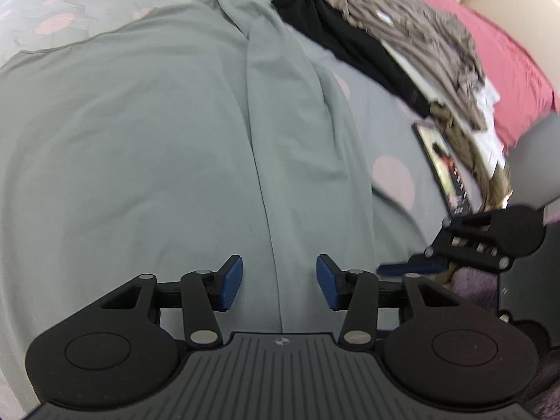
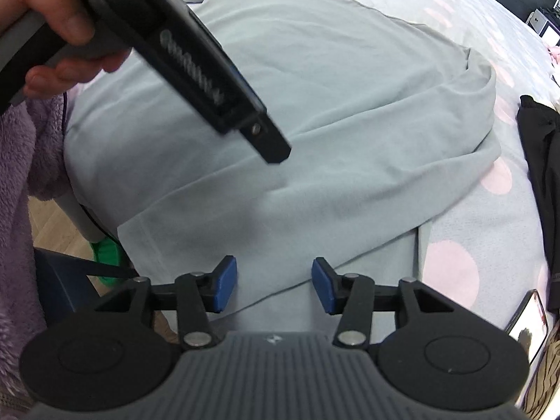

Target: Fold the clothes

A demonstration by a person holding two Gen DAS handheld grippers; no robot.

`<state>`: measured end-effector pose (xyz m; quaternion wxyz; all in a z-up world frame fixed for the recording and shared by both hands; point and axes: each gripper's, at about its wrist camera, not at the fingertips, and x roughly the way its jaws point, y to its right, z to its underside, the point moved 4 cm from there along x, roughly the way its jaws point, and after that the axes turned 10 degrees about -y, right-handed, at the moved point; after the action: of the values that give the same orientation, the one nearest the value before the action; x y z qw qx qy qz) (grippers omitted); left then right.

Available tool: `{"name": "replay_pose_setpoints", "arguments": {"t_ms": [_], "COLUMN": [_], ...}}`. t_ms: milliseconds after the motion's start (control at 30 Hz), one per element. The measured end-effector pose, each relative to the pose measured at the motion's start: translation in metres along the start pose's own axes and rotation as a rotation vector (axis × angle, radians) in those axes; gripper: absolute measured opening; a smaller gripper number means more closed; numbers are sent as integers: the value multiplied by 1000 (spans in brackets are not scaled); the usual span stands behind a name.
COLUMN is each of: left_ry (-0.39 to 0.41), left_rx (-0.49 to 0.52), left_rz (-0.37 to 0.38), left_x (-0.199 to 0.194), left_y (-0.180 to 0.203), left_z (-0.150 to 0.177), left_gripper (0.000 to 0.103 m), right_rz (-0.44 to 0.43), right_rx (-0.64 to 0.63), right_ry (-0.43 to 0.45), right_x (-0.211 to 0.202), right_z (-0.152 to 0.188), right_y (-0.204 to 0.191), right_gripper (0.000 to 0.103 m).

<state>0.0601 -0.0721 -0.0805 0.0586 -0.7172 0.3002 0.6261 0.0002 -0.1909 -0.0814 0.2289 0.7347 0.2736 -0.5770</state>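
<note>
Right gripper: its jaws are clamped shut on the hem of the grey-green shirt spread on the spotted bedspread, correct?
Not quite. The right gripper is open: in the right wrist view its blue pads stand apart above the grey-green shirt and pinch no cloth. The rest holds: the shirt lies spread on the spotted bedspread.

A shirt (image 2: 315,80) lies spread across the bed (image 2: 455,262), one sleeve folded over its middle and its hem at the bed's near edge. A pile of clothes (image 1: 402,42) sits on the bed to the shirt's right, a pillow (image 1: 507,63) behind it. A phone (image 1: 448,168) lies at the pile's near end.
</note>
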Motion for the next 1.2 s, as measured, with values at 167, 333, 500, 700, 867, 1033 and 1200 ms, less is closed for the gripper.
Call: {"name": "replay_pose_setpoints", "arguments": {"t_ms": [167,333,500,700,867,1033,1200], "left_ry": [-44,-37,-11,18,42,98,194], "left_rx": [69,123,100,85,13,-111,-230], "left_rz": [-29,-44,-27,-23,-63,-40,-28], "left_x": [16,14,3,-14,-29,-54,-80], "left_y": [11,19,16,15,-2,-31,-57], "left_z": [5,9,11,16,28,45,54], "left_gripper": [12,0,0,0,0,0,0], "right_rz": [2,14,27,43,46,78,127], "right_rx": [-3,-8,18,20,23,34,167], "right_ry": [-3,1,18,-1,-1,8,63], "right_x": [1,0,-2,-2,-3,-5,-7], "right_z": [-3,-7,2,14,16,20,17], "right_y": [1,-1,1,-2,-3,8,49], "right_gripper": [54,54,58,59,61,61,58]}}
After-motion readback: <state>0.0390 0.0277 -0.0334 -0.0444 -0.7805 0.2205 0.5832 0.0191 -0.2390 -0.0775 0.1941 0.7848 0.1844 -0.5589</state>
